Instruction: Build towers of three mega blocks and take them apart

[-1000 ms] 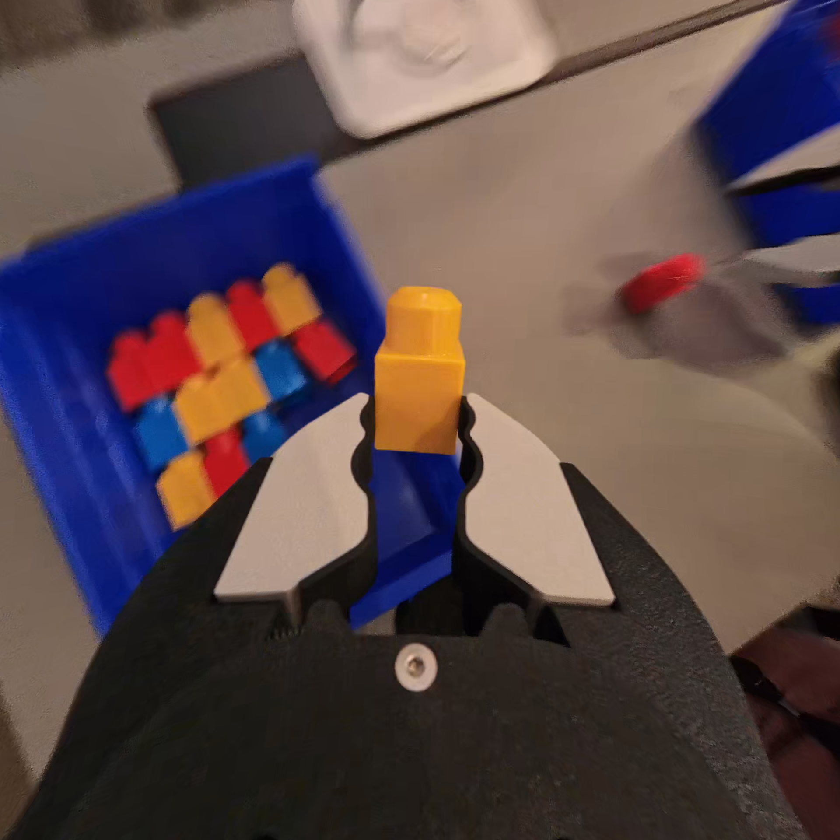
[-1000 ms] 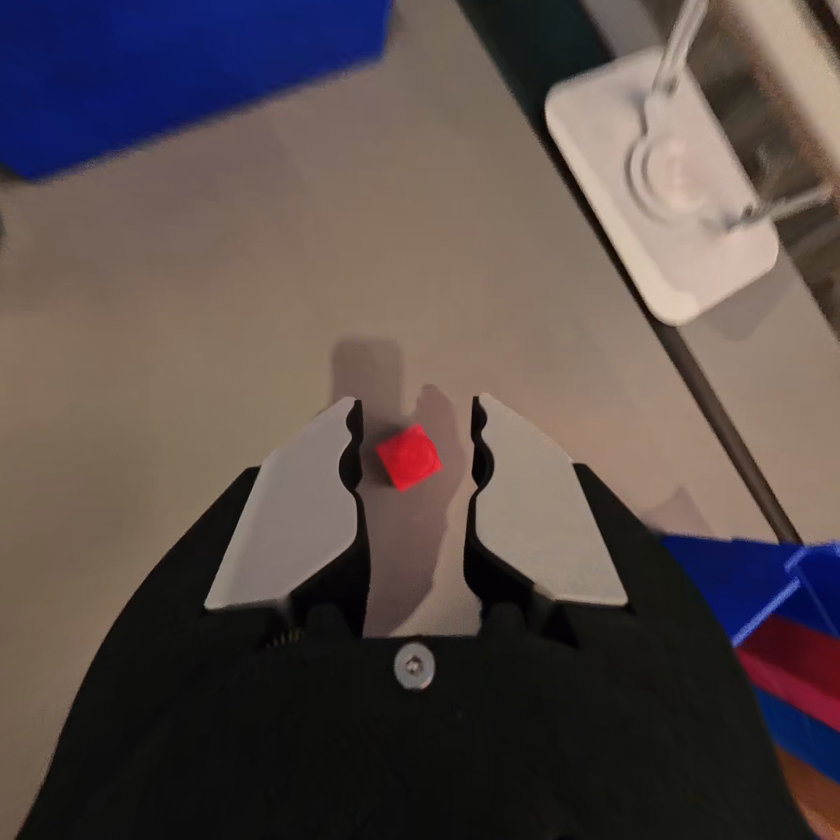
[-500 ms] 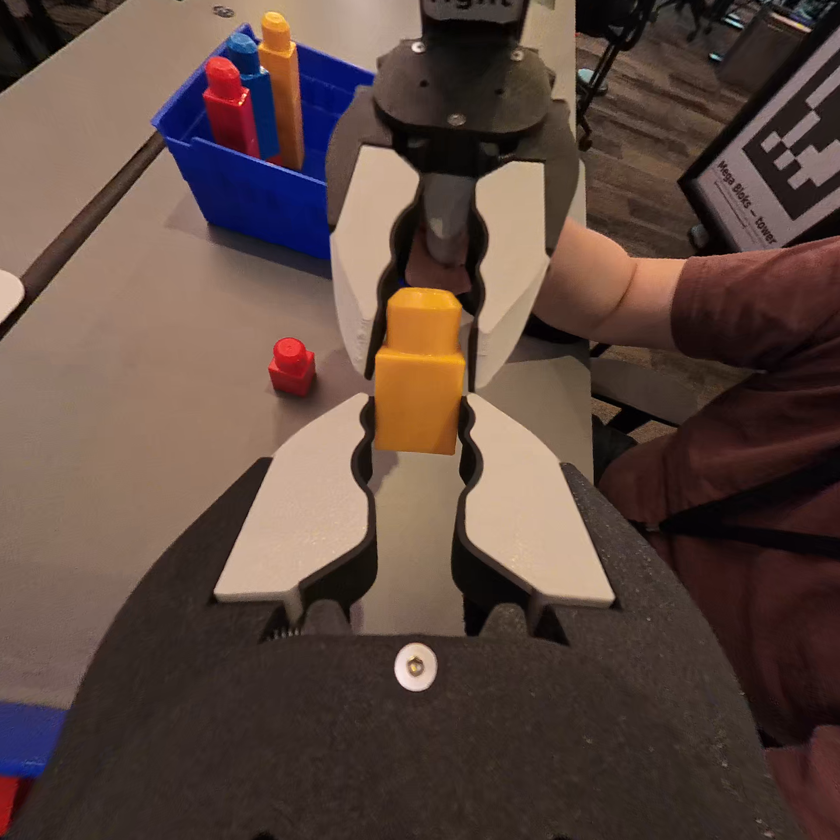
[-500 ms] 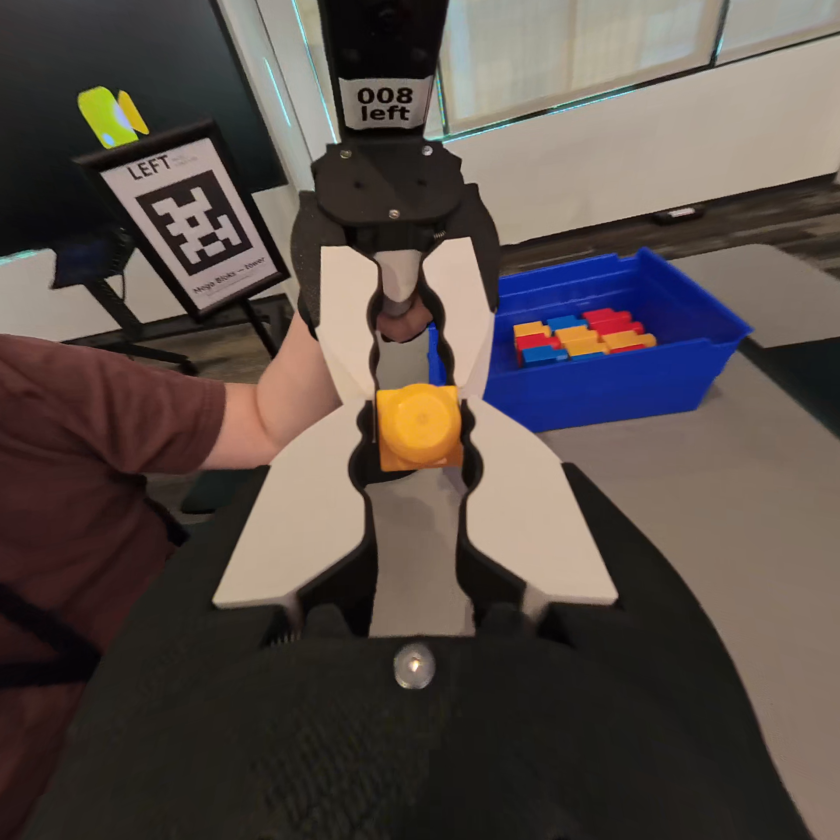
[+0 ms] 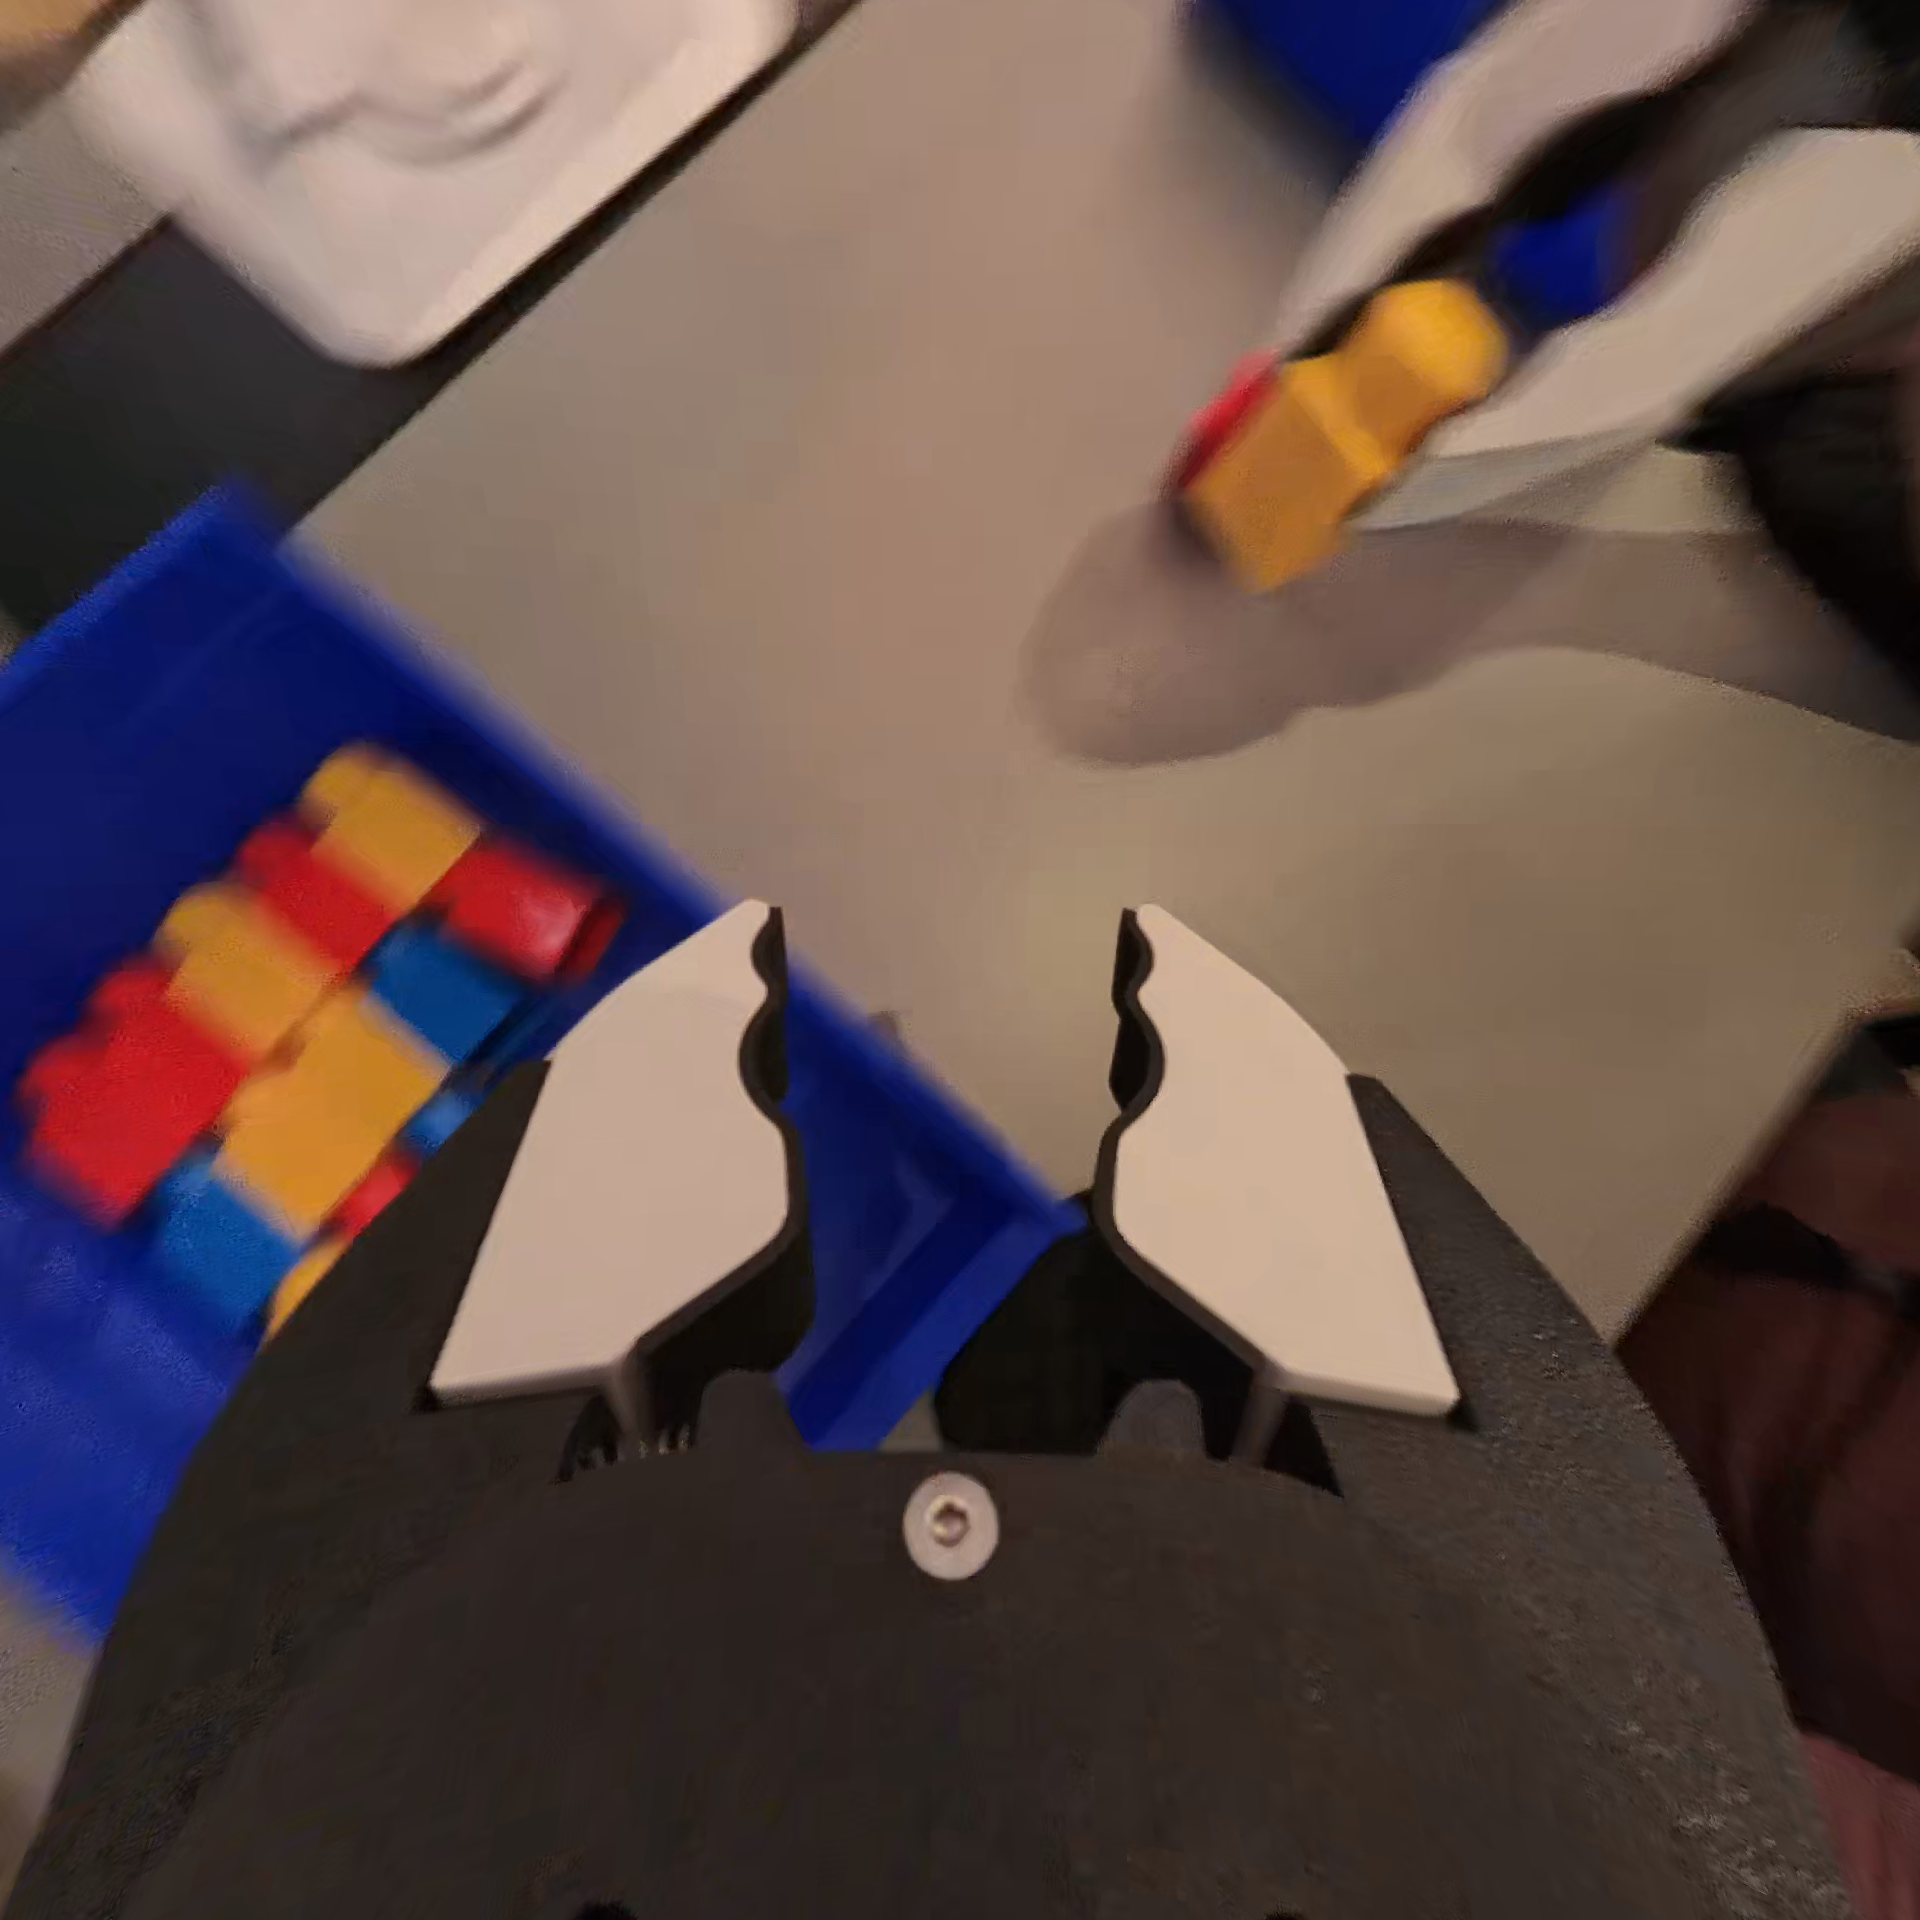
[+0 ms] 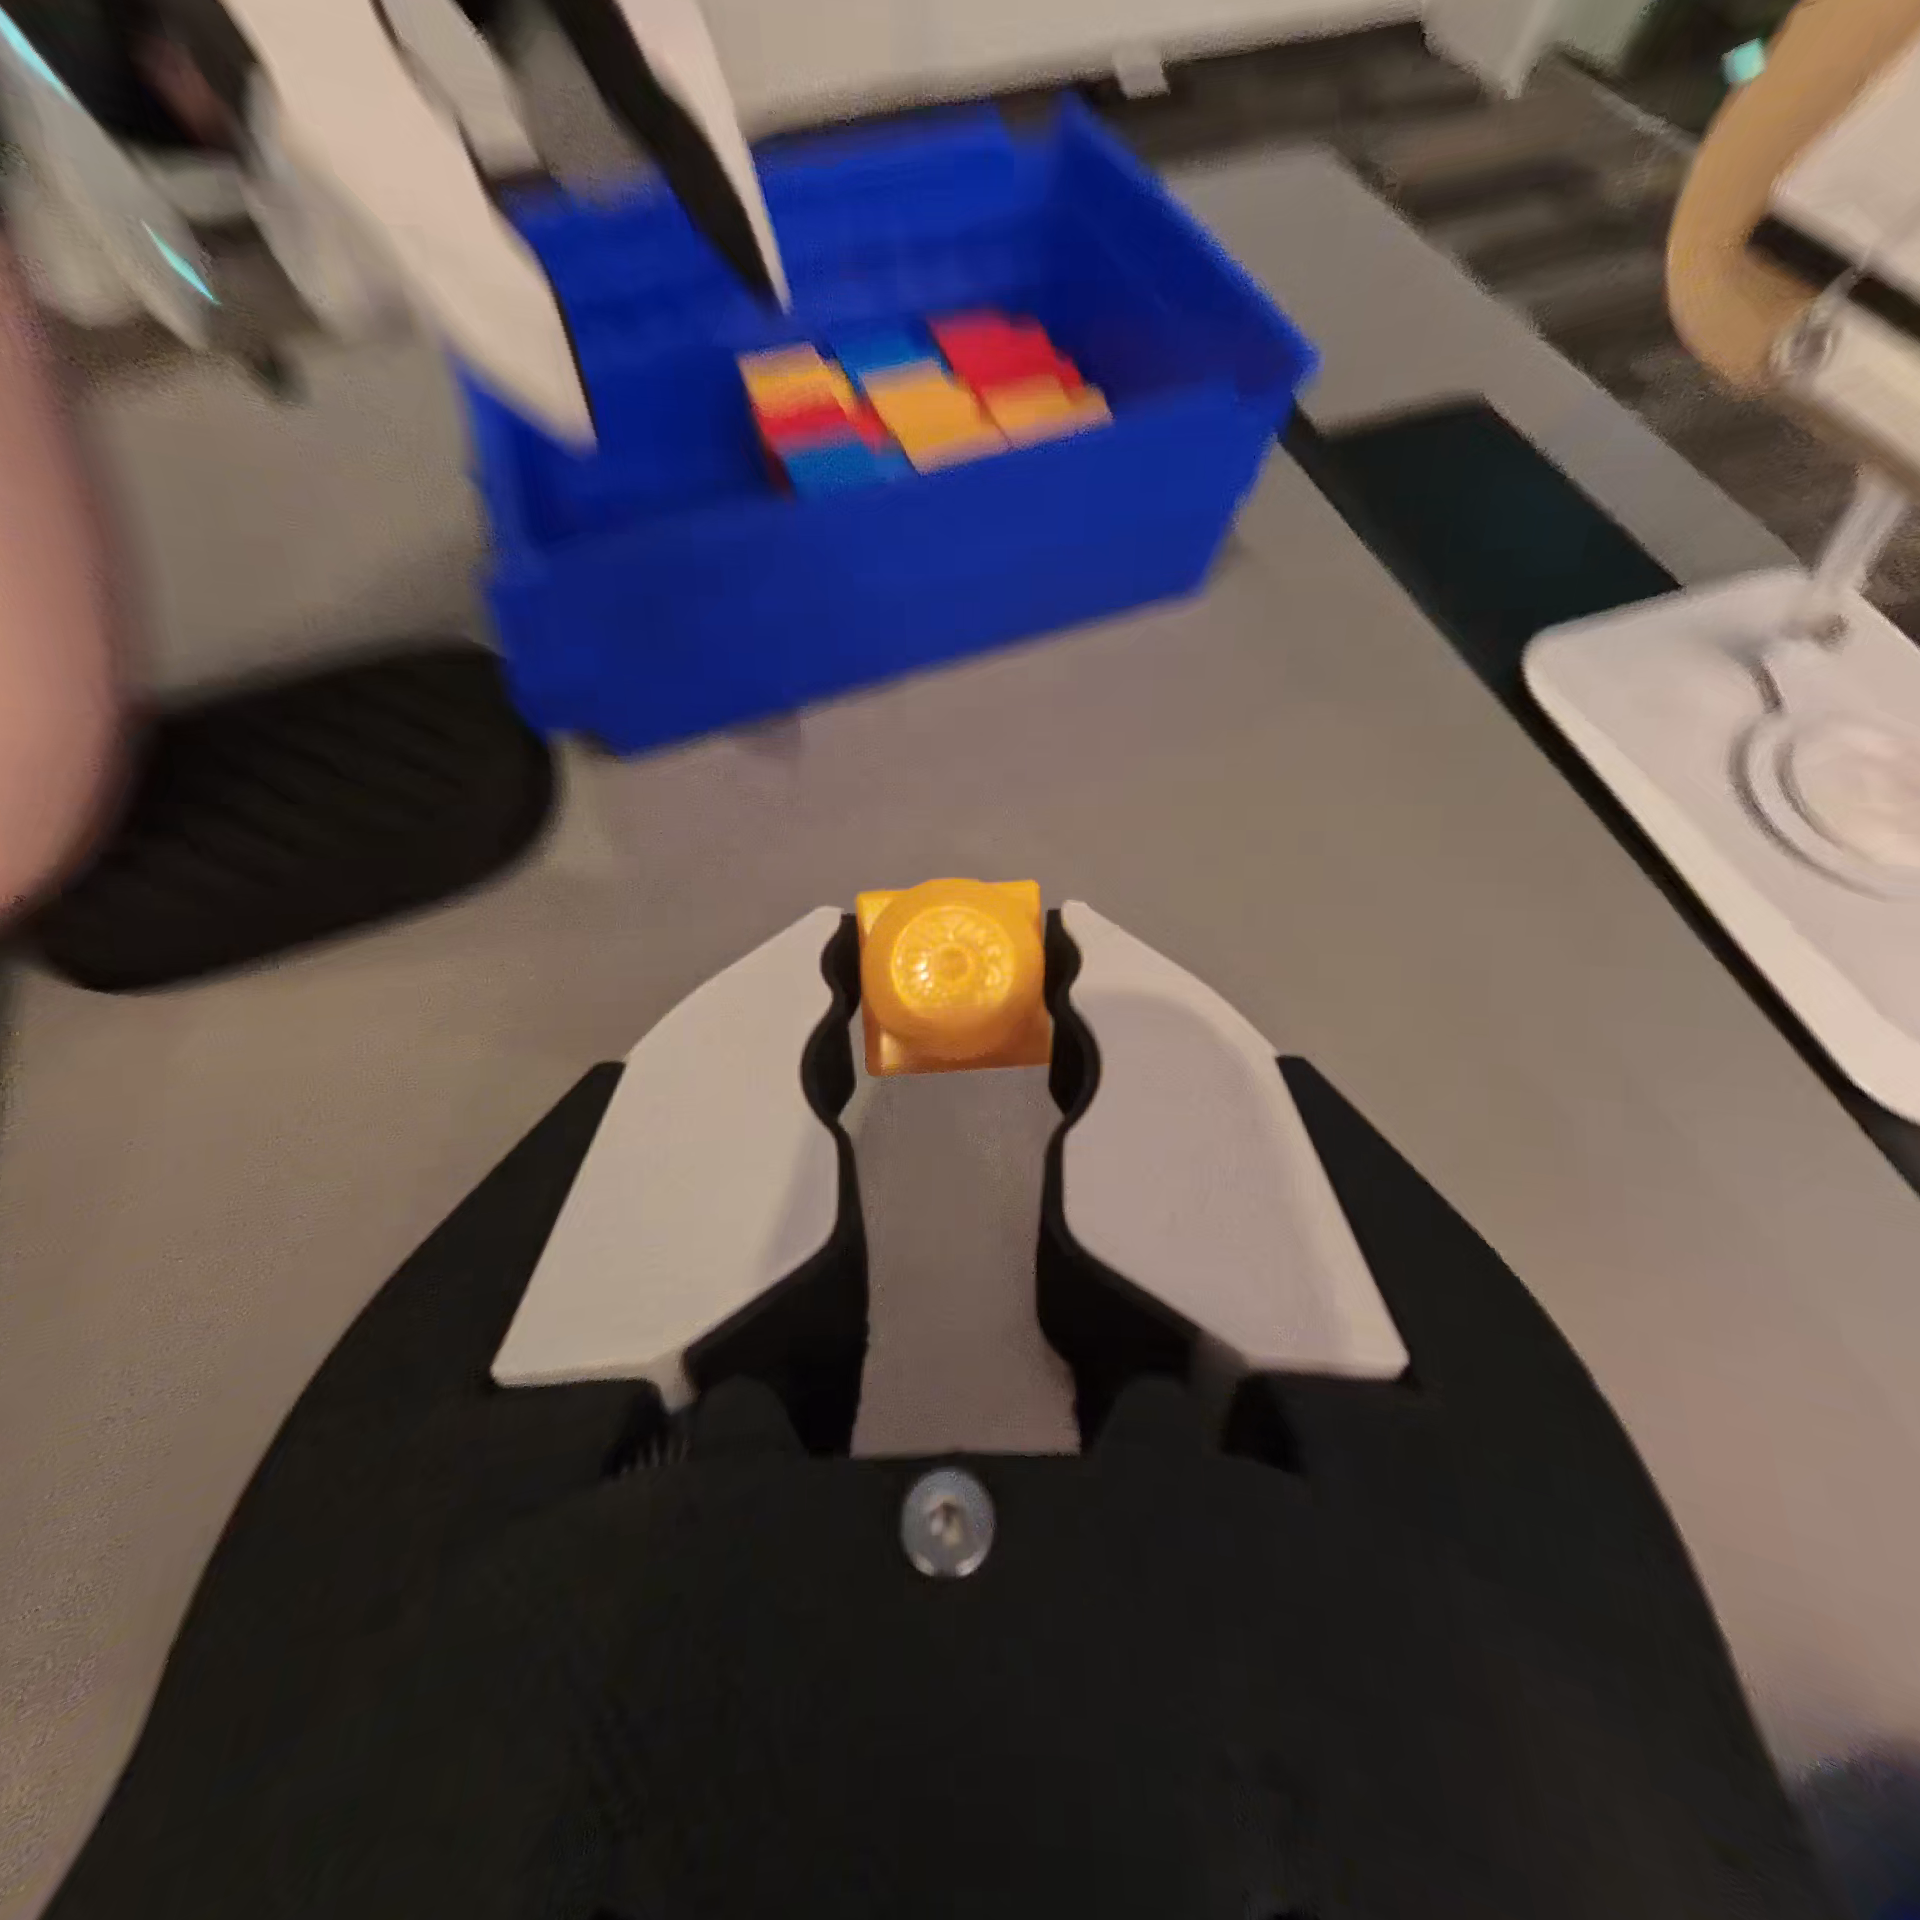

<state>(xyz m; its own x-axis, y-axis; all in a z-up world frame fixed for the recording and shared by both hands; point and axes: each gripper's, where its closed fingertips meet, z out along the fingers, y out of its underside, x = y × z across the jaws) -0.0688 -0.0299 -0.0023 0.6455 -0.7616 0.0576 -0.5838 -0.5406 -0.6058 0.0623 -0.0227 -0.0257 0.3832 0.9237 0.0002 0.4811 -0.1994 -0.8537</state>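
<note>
My right gripper [image 6: 948, 935] is shut on a yellow block [image 6: 948, 977], with both pads pressed on its sides and its stud facing the camera, above the grey table [image 6: 1247, 831]. In the left wrist view the right gripper [image 5: 1351, 416] carries the same yellow block [image 5: 1340, 426] at the upper right, low over the table. A sliver of a red block [image 5: 1226, 410] shows just behind it. My left gripper [image 5: 948, 925] is open with nothing between its fingers, over the corner of a blue bin [image 5: 883, 1247]. It also shows in the right wrist view [image 6: 675, 353], blurred.
The blue bin [image 6: 831, 613] holds several red, yellow and blue blocks [image 5: 312, 1018]. A white stand base [image 6: 1714, 790] sits at the table's right edge, also in the left wrist view [image 5: 416, 156]. A second blue bin [image 5: 1278, 62] is far right. A dark seat [image 6: 291, 800] lies beyond the table.
The yellow block passed from my left gripper to my right. The left pads opened and swung back over the bin of blocks; the right gripper closed on the block and carried it toward the red block.
</note>
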